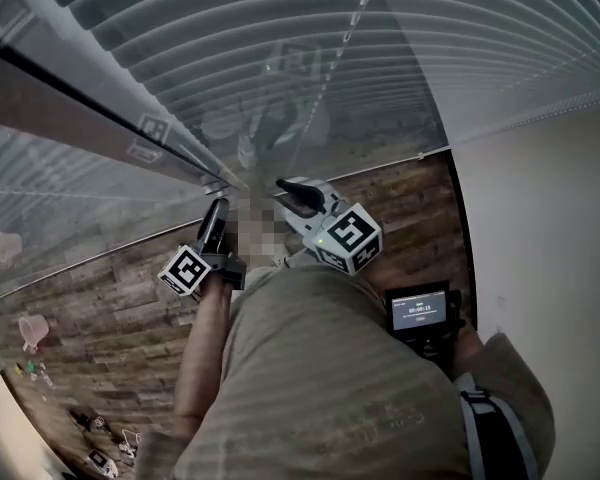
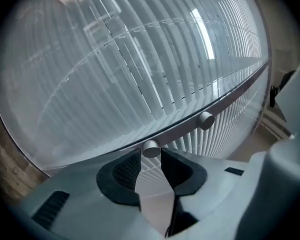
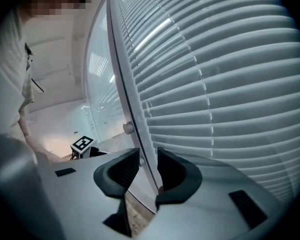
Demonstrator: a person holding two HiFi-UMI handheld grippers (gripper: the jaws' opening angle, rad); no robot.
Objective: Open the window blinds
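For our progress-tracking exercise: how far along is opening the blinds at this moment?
Done: nothing visible; the blinds cover the glass, slats shut. In hand: the left gripper, jaws apart, has its tips at a round knob; the right gripper is open too. Left: gripping, then opening the slats.

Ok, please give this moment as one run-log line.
left gripper: open, knob at its tips | right gripper: open, glass panel edge between jaws | blinds: slats closed

An indoor room is being shown: a wood-plank floor [image 1: 90, 308] is being bordered by a plain pale wall [image 1: 550, 218], and a wide window is being covered by slatted blinds [image 1: 280, 58]. Home or office is not being made clear.
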